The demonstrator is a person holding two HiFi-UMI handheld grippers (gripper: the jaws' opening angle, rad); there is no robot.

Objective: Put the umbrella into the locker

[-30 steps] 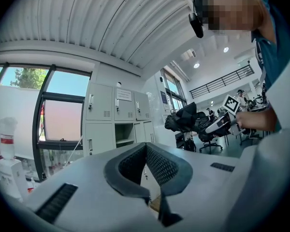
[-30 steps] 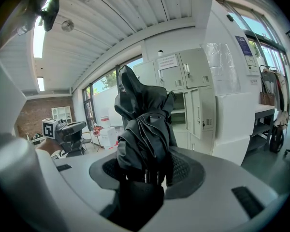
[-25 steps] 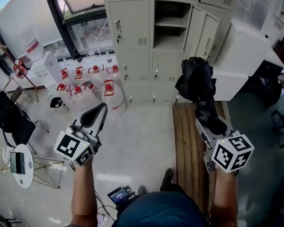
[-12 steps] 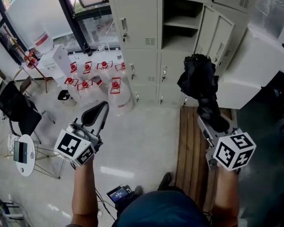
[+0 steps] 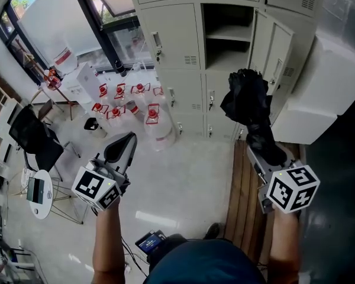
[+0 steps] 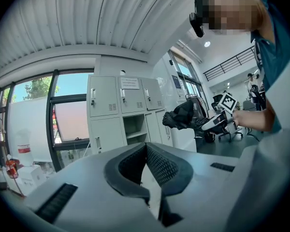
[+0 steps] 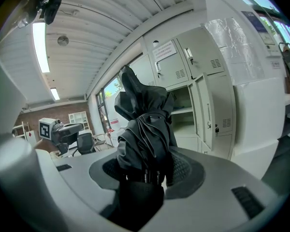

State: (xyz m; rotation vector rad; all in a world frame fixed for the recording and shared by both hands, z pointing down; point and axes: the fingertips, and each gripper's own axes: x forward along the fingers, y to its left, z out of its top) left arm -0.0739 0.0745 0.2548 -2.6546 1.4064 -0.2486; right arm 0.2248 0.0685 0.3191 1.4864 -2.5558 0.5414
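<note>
While the right tongs stand clamped on the lower end of the folded black fabric umbrella, its bundled canopy juts ahead of them, short of the open compartment in the pale grey metal locker bank. The left tongs, pressed together, hold nothing.

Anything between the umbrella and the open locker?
Nothing. In the head view, only open air separates the umbrella, held in the right tool, from the open locker. The right gripper view agrees.
</note>
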